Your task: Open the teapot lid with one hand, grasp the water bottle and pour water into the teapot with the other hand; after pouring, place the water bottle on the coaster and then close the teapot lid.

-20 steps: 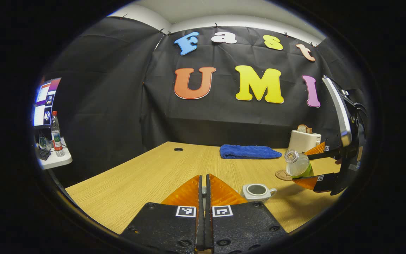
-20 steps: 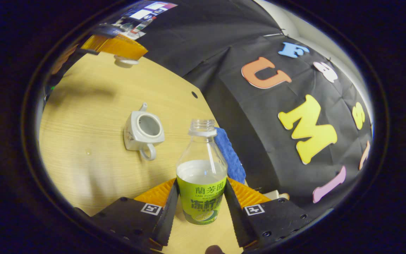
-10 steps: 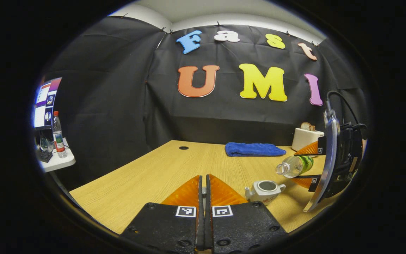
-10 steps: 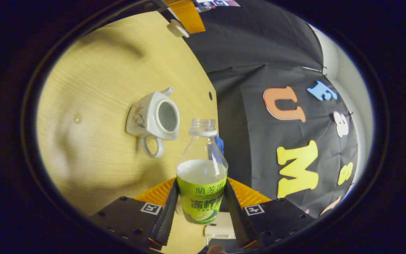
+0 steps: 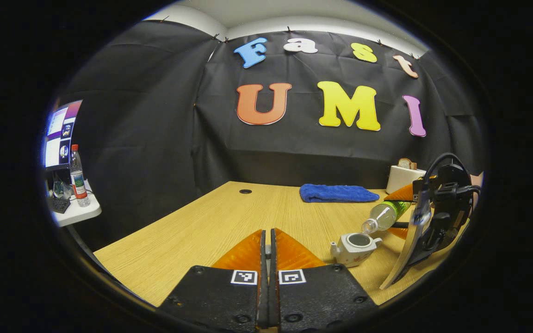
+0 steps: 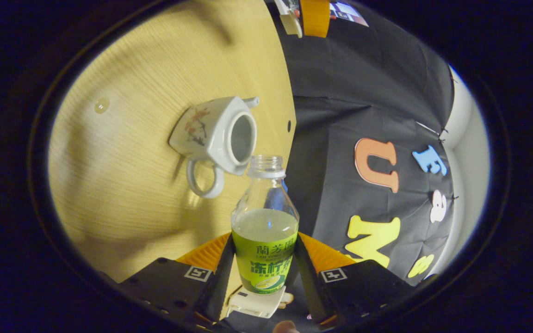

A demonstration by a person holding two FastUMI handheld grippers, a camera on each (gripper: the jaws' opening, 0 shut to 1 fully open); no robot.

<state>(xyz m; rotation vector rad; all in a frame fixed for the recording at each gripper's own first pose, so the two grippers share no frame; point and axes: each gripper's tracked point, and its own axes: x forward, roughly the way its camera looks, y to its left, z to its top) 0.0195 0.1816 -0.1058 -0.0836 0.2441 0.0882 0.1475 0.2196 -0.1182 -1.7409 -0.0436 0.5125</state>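
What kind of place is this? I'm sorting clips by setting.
Probably a recording booth, not a home kitchen: black cloth wall behind a wooden table, with a monitor on a side shelf.

Unread green label, water bottle (image 6: 265, 240)

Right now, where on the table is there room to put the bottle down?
Bare wood runs from the teapot left to the table edge, and back to the small hole. There is also a strip between the blue towel and the teapot. The right end is crowded: bottle, right gripper, toaster.
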